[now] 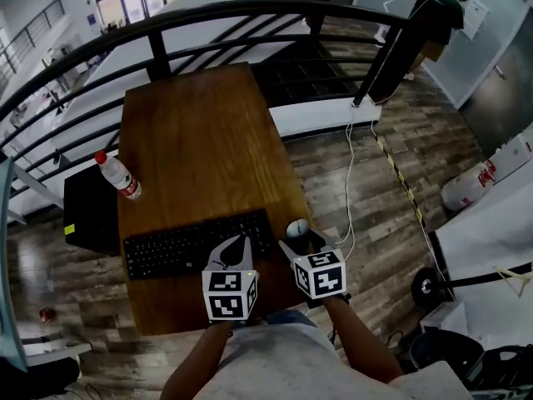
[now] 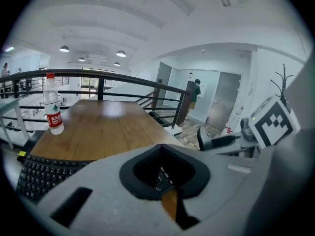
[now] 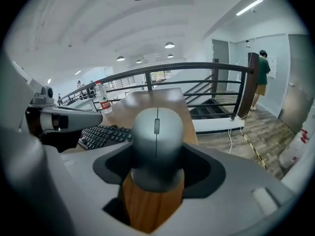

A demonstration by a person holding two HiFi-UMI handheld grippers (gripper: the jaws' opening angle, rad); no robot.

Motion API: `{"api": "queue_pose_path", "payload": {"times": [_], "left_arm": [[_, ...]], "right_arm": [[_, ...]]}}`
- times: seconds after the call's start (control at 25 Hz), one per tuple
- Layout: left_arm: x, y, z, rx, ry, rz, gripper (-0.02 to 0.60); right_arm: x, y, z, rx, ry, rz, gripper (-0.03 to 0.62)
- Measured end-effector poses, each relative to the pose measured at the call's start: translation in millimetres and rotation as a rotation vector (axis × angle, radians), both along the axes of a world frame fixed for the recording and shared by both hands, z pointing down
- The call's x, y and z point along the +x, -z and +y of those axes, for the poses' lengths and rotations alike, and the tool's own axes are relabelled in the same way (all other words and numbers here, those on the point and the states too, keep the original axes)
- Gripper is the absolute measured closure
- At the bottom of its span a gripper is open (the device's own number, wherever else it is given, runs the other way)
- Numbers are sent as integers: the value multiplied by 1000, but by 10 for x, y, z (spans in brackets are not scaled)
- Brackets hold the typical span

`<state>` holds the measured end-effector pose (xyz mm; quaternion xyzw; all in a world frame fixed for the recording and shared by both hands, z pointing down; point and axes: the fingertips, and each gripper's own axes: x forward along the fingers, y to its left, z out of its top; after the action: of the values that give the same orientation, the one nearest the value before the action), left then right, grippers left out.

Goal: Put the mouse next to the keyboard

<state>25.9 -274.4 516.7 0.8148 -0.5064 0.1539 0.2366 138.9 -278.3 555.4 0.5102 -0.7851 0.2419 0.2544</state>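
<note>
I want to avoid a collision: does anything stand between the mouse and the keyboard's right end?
Nothing visible does. The mouse, between the right gripper's jaws, is just beside the keyboard; only bare table lies between.

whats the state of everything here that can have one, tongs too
mouse: just right of the keyboard, gripped on both sides
keyboard: flat on the table
water bottle: upright, cap on
left tongs: shut, empty, over the keyboard
right tongs: shut on the mouse
</note>
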Motion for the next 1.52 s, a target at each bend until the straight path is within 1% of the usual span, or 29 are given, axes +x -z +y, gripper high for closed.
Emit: {"api": "queue_pose_path", "payload": {"times": [0.28,0.4,0.64,0.84,1.12,1.52], "left_arm": [[44,-88,-115,-16,59,-6,588],[32,-109,-157,-20,77,-6,588],[-24,-105,-213,-15,104,-10,588],[-50,-97,-238,-11,107,-20,588],[-117,-45,-312,3,113,-26,588],[-77,-32,-355,4,88,-26,588]], "right_arm": [[60,-264,-183,-70,50,14,293],[60,-396,-244,-115,60,23,293],[45,-611,-338,-206,51,23,293],[27,-723,-400,-255,32,13,292],[41,-819,-454,-296,-5,43,292],[57,-843,-557,-282,-52,33,290]]}}
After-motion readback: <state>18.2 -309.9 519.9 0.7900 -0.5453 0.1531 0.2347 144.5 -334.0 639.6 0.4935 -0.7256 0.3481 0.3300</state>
